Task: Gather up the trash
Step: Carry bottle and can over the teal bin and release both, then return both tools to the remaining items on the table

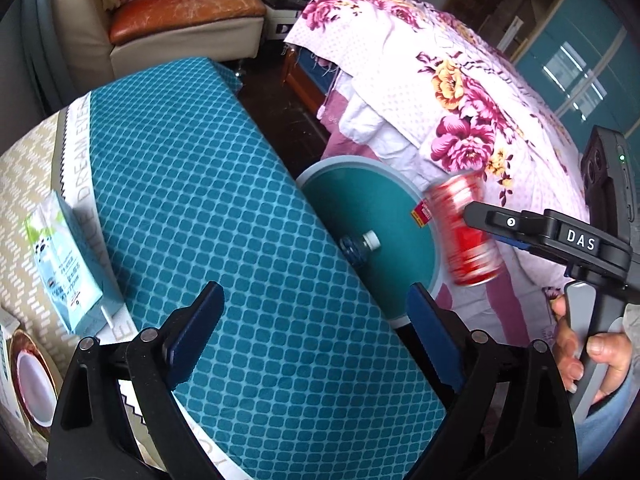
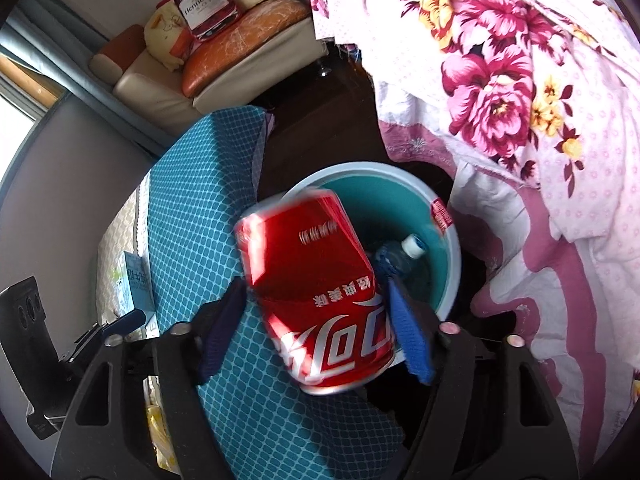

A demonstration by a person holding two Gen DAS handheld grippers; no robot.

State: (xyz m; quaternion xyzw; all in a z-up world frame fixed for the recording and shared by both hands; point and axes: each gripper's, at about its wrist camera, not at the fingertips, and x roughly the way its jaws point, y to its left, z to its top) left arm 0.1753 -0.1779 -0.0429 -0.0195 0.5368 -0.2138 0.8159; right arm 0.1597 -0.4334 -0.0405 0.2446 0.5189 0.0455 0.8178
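Observation:
A dented red cola can [image 2: 316, 292] sits between the blue pads of my right gripper [image 2: 312, 328], blurred, above the edge of a teal bin [image 2: 448, 264] on the floor. The pads stand slightly off the can's sides, so the jaws look open. The can also shows in the left wrist view [image 1: 464, 232], over the bin's [image 1: 400, 216] right rim beside the right gripper. A plastic bottle [image 2: 408, 252] with a white cap lies in the bin. My left gripper [image 1: 316, 340] is open and empty above the teal tablecloth [image 1: 200, 184]. A milk carton [image 1: 68, 264] lies at the table's left.
A bed with a floral quilt [image 1: 460, 92] runs along the right, close to the bin. A sofa [image 1: 168, 20] stands at the back. A bowl [image 1: 32, 380] sits at the table's left edge. Dark floor lies between table and bed.

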